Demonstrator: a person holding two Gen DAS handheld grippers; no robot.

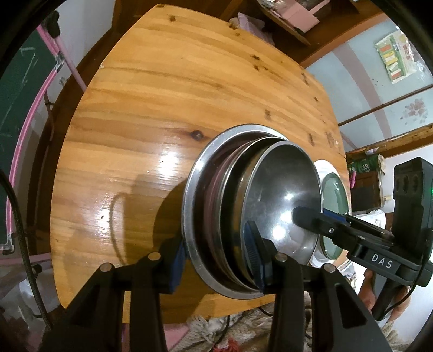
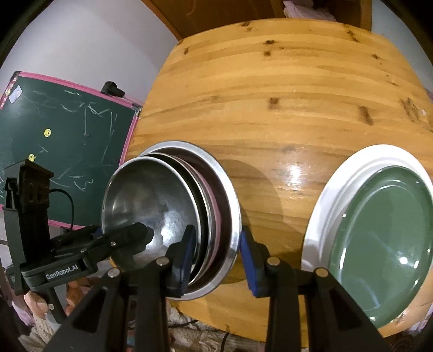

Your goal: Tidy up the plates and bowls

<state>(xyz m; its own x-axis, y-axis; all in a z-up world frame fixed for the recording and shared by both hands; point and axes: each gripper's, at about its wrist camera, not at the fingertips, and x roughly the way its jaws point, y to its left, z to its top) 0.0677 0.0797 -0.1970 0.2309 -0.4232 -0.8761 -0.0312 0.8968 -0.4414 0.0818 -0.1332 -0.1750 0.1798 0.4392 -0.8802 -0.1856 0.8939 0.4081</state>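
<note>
Jaws of both the left gripper and right gripper stand apart, straddling opposite rim walls of the nested stack of shiny steel bowls (neither visibly clamped) near the wooden table's front edge, left of the green plate.

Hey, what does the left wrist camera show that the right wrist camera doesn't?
Only the left wrist view shows the colourful paper chart on the blue wall and the pink box on the wooden shelf. Only the right wrist view shows the whole chalk-marked green chalkboard and nearly all of the green plate lying on the white plate. Both show the nested stack of steel bowls on the glossy wooden table, with both grippers' jaws straddling the stack's rims.
</note>
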